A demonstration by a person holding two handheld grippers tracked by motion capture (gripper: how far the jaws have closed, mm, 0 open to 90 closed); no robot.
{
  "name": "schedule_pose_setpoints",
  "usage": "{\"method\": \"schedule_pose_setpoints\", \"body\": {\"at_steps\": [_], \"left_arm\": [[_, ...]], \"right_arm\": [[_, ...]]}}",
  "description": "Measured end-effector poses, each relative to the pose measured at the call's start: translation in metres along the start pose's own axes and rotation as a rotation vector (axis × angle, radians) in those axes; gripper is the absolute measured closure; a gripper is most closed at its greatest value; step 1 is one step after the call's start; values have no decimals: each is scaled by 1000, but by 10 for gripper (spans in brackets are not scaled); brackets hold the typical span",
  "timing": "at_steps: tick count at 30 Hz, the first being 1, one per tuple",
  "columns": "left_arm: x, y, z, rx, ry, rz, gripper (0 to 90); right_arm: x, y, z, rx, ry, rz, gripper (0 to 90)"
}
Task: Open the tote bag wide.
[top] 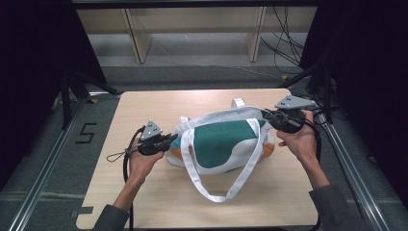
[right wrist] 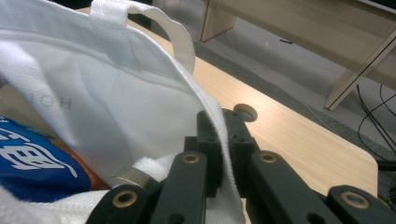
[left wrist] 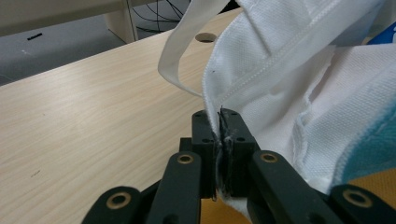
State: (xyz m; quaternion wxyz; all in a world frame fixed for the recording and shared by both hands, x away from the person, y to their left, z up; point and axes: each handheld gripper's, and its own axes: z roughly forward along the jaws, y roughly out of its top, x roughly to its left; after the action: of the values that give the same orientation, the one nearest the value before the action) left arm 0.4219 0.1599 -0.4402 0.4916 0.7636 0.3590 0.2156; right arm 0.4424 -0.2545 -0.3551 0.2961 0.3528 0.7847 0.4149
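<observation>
A white tote bag with a green and orange print lies on the wooden table, its long handle looping toward the front edge. My left gripper is shut on the bag's left rim; in the left gripper view the white hem is pinched between the jaws. My right gripper is shut on the right rim, where the hem runs down between its jaws. A blue printed item lies inside the bag's mouth.
A light wooden shelf frame stands beyond the table, with cables on the floor to its right. Metal rails run along both table sides. A round hole sits in the tabletop near the right gripper.
</observation>
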Motion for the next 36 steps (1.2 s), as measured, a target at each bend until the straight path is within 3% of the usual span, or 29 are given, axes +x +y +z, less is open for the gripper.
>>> {"method": "schedule_pose_setpoints", "body": {"at_steps": [3,4,6,9,11,13,14,15,16,17,20,21,22,23,24,25,27,29,30,33,34,35,36], "left_arm": [[0,1,2,-7,-6,2,853],[1,0,4,-7,0,-22,853],[4,-2,12,-9,-9,-60,854],[5,-4,20,9,-2,-73,854],[6,-3,23,16,11,-81,854],[7,-2,24,16,10,-84,855],[7,-2,24,16,10,-84,856],[7,-2,24,14,8,-91,856],[7,-1,25,15,7,-87,856],[5,-1,28,24,5,-85,857],[2,-1,31,35,12,-87,857],[1,0,33,36,13,-84,857],[1,0,33,41,13,-91,857],[1,0,34,41,23,-94,858],[2,-1,35,43,23,-104,857],[3,-1,36,41,23,-106,857],[5,-2,38,39,14,-121,857],[6,-2,38,39,18,-120,858],[7,-2,39,34,11,-120,858],[6,-2,39,33,11,-128,859],[4,-1,38,40,26,-113,859],[3,-1,38,42,29,-117,859],[3,-1,39,42,30,-116,859]], "right_arm": [[-3,2,-1,2,12,28,814],[-8,3,-2,-4,18,8,810],[-11,3,0,12,36,45,808],[-10,3,7,1,19,50,769],[-15,7,9,-5,-11,77,689],[-15,10,3,-14,-18,108,616],[-15,10,3,-14,-18,108,616],[-16,13,-8,-32,-38,93,554],[-10,13,-13,-37,-45,123,547],[-8,13,-17,-59,-53,91,542],[-7,14,-26,-58,-45,79,528],[-7,12,-26,-82,-52,84,530],[-9,11,-25,-54,-42,70,535],[-12,8,-16,-57,-42,139,532],[-17,8,-13,-48,-6,166,521],[-20,9,-11,-44,26,223,507],[-26,13,-10,-40,60,254,484],[-29,18,-12,-36,45,201,481],[-31,20,-15,-33,62,190,480],[-30,24,-18,-17,87,201,478],[-28,25,-20,-9,72,204,477],[-30,26,-23,14,83,194,477],[-31,26,-23,-9,116,214,477]]}}
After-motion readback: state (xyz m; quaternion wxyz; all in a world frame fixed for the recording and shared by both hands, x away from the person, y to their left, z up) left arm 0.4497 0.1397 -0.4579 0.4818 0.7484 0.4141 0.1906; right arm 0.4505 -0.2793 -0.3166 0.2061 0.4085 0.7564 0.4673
